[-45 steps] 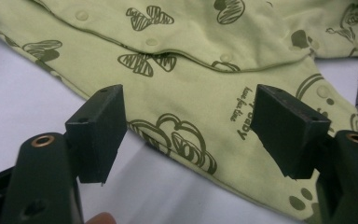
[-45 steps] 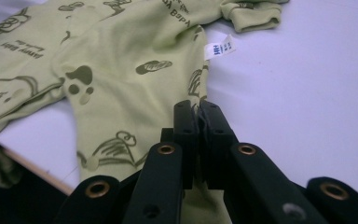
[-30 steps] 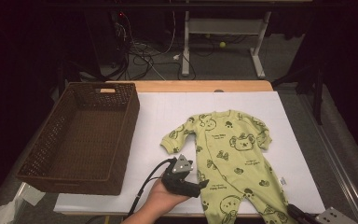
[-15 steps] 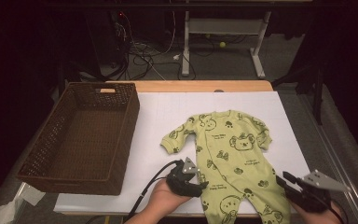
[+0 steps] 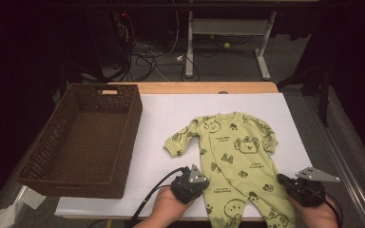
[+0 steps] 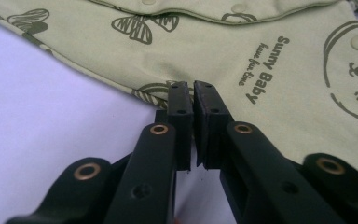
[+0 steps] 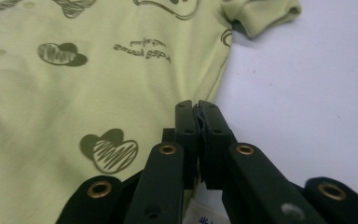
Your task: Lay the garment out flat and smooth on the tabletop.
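A light green baby romper [image 5: 233,156] with dark animal prints lies flat on the white table cover [image 5: 171,118], neck end away from me. My left gripper [image 5: 203,186] sits at the left edge of its lower half. In the left gripper view the jaws [image 6: 193,91] have just been closing and now stand shut on the romper's hem [image 6: 261,46]. My right gripper [image 5: 282,180] is at the right edge of the lower half. Its jaws [image 7: 198,109] have also just been closing and pinch the edge of the romper [image 7: 98,84].
A dark wicker basket [image 5: 123,137], with nothing in it, stands on the left of the table. The table's front edge runs just below both hands. Beyond the far edge are cables and desk legs on the floor. A white label [image 7: 200,215] peeks out under the right jaws.
The right hand came in from the bottom right and moved left to the romper's right edge. The left hand stayed at the romper's left edge.
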Demonstrator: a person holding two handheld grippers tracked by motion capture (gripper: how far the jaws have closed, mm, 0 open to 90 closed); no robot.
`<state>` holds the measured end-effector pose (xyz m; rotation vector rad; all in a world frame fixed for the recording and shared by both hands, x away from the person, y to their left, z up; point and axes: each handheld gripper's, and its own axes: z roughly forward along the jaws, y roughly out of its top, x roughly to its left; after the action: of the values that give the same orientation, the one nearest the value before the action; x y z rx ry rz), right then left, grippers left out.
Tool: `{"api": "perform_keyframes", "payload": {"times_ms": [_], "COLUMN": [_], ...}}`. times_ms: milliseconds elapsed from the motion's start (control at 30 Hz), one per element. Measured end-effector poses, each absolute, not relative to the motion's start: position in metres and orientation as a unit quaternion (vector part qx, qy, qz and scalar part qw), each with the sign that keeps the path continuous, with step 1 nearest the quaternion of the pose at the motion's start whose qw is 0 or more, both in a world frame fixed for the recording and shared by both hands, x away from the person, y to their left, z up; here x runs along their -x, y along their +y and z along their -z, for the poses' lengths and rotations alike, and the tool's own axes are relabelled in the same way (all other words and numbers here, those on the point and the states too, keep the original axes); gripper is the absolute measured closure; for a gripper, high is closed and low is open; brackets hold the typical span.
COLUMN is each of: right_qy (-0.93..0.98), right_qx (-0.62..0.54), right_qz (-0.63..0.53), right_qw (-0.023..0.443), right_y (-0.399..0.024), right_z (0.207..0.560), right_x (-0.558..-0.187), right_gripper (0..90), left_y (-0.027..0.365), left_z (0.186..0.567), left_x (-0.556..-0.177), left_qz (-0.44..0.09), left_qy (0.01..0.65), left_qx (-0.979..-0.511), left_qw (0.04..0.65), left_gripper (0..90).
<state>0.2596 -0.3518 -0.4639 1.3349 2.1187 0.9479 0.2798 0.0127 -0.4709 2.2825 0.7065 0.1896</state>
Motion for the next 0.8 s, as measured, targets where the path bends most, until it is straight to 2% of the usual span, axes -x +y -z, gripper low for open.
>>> {"api": "perform_keyframes", "payload": {"times_ms": [333, 400, 500, 567, 633, 800], "right_qy": [0.77, 0.774, 0.763, 0.757, 0.754, 0.735], "right_qx": [-0.47, -0.463, -0.469, -0.473, -0.474, -0.491], "right_qz": [-0.368, -0.367, -0.374, -0.378, -0.376, -0.388], "right_qw": [0.226, 0.229, 0.239, 0.246, 0.255, 0.262], "right_y": [-0.353, -0.352, -0.352, -0.353, -0.353, -0.357], "right_z": [0.455, 0.455, 0.453, 0.452, 0.452, 0.449], "right_x": [-0.23, -0.226, -0.229, -0.235, -0.245, -0.273], "right_gripper": [88.4, 83.7, 75.6, 70.2, 69.8, 66.4], "left_y": [0.041, 0.041, 0.042, 0.044, 0.046, 0.047], "left_z": [0.461, 0.464, 0.466, 0.466, 0.465, 0.47], "left_x": [-0.28, -0.279, -0.28, -0.28, -0.282, -0.289], "left_qz": [-0.041, -0.035, -0.027, -0.034, -0.051, -0.082], "left_qy": [0.289, 0.29, 0.291, 0.293, 0.291, 0.303], "left_qx": [-0.878, -0.877, -0.866, -0.855, -0.843, -0.832], "left_qw": [0.378, 0.382, 0.405, 0.426, 0.449, 0.458], "left_gripper": [83.2, 80.8, 67.6, 53.7, 42.2, 22.9]}}
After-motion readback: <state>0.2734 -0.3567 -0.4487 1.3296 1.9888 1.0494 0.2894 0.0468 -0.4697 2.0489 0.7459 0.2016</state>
